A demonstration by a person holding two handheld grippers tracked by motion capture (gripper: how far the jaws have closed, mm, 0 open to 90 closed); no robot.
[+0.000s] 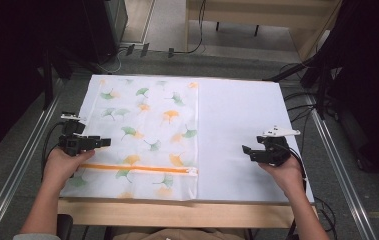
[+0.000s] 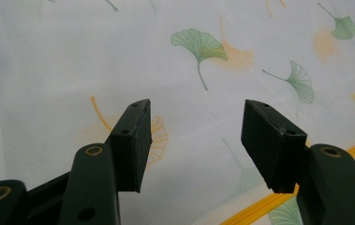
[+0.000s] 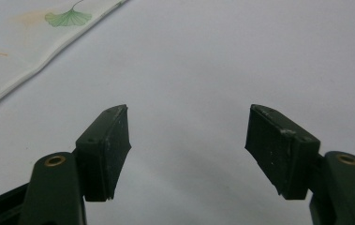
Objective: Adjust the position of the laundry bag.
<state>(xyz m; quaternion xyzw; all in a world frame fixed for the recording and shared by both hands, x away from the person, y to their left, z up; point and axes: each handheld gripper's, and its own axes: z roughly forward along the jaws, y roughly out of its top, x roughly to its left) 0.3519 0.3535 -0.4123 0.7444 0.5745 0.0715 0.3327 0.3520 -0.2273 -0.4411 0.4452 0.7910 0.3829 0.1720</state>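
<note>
White cloth [image 1: 242, 130] covers the surface [image 1: 177, 212], whose wooden front edge shows bare nearer the person than the bag. Grey floor [image 1: 22, 150] and dark stands lie around it, with pale wooden furniture beyond the bag; its upper part is cut off. The mesh bag [image 1: 147, 130], printed with green and orange leaves, lies flat on the cloth's left half, its orange zipper [image 1: 137, 168] near the front edge. The left claw [image 1: 108, 142] hovers open over the bag's left side. The right claw [image 1: 246, 152], open and empty, hangs over bare cloth, well apart from the bag.
</note>
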